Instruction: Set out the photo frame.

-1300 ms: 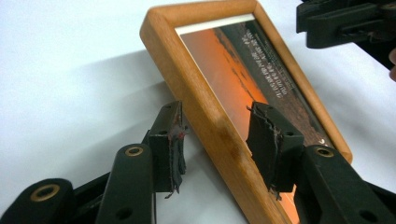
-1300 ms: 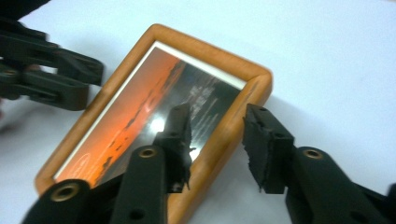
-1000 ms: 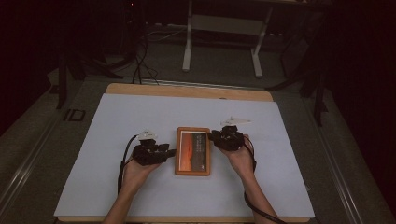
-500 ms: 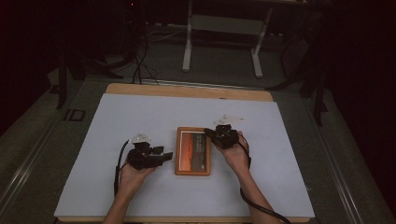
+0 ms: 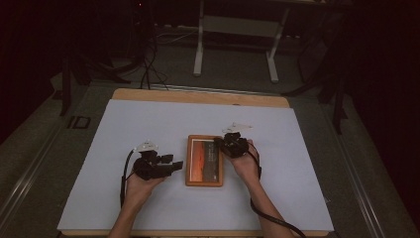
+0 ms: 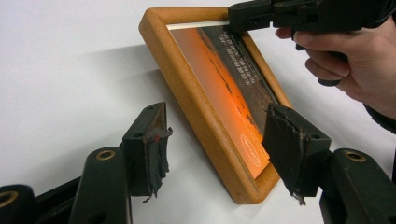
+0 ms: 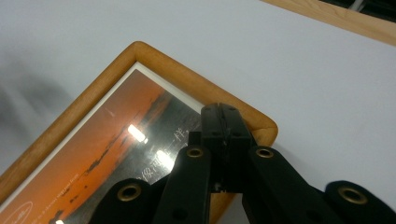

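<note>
The left hand-held gripper [image 6: 219,154] has just let its jaws spread and pulled back, released, with the flat wooden-framed orange sunset picture [image 5: 204,159] just ahead on the white worktop [image 5: 297,163]. The right hand-held gripper [image 7: 224,122], clenched empty, presses the picture's far corner, likely steadying it.

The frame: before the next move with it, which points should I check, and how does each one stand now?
1. Frame flat on the table: ok.
2. Left gripper open: ok; its jaws have just been opening.
3. Left gripper free of the frame: ok, pads apart from the wood.
4. Right gripper shut: ok.
5. Right gripper over the frame's corner: ok.
6. Right tip pressing the glass: cannot tell.
</note>
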Demonstrator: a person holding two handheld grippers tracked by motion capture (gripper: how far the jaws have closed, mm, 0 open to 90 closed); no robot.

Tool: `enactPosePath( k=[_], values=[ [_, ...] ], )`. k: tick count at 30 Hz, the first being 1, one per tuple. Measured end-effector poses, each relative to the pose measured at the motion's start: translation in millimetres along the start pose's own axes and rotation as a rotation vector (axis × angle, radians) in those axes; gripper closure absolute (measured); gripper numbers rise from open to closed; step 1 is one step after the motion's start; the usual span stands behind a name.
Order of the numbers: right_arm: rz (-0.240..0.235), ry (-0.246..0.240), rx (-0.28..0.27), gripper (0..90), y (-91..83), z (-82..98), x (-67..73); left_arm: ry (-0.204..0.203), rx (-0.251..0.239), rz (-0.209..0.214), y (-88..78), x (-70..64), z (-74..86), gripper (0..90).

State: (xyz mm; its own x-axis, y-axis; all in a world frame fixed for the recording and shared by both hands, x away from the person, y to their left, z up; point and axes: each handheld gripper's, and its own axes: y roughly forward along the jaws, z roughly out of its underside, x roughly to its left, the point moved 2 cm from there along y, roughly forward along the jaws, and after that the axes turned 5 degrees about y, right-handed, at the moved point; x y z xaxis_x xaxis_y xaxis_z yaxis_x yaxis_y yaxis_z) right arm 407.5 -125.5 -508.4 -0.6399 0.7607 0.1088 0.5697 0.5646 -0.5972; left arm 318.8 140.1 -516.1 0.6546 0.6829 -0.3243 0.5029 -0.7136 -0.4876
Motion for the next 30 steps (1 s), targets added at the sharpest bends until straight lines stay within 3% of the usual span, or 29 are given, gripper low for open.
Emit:
enactPosePath(
  k=[3,7,20,30],
  values=[
    [0.006,0.011,0.0,90.0,-0.7,0.0,-1.8,0.002,-0.009,0.015,-0.8,-1.6,-1.0,40.9],
    [0.01,0.014,0.006,90.0,-1.2,1.5,-5.3,0.013,-0.009,0.003,-1.2,-4.1,-2.6,41.1],
    [0.044,0.084,0.021,90.0,1.2,14.2,-23.0,0.022,-0.032,0.011,-2.8,-9.1,-6.5,39.7],
    [0.052,0.116,0.04,90.0,4.5,23.0,-30.9,0.04,-0.028,0.051,4.5,-21.0,-9.3,34.8]
  ],
)
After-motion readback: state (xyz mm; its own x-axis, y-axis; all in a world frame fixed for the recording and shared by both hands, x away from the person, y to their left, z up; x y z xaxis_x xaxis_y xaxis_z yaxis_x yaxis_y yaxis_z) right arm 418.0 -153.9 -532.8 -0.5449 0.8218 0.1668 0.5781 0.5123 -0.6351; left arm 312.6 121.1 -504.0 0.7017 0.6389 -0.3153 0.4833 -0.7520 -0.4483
